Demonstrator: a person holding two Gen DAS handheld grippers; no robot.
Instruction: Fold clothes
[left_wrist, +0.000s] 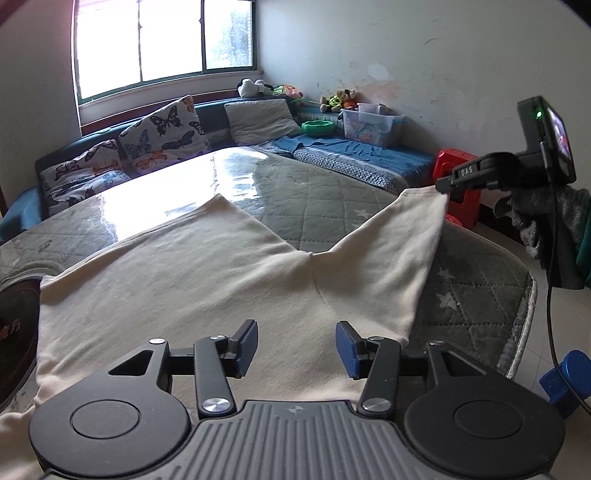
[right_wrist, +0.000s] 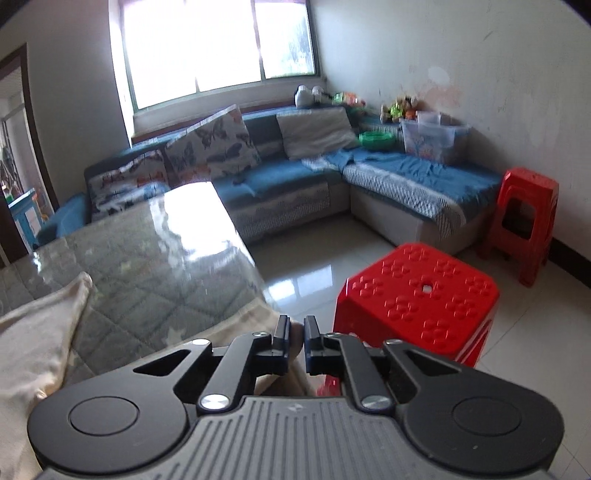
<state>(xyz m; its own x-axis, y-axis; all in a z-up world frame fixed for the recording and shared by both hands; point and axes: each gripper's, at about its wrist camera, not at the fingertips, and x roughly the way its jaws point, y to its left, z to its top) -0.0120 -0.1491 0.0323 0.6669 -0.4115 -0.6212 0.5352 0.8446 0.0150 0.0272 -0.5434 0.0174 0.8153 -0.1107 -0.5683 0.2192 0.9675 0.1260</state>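
Cream garment (left_wrist: 207, 280) spread flat on table (left_wrist: 332, 192). Right gripper (right_wrist: 294, 334) clamped on its corner, lifted off table's right edge (over stool side). Left gripper (left_wrist: 295, 347) fingers apart, just above near hem.

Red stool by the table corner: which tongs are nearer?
Right. Right tongs, shut on the cream garment, sit beside the red stool; left tongs hover open mid-garment.

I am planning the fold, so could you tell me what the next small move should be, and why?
Probably carry the right claw inward, laying its pinched sleeve tip over the cream garment; the sleeve hangs lifted past the table edge, while the left claw hovers open above the cloth.
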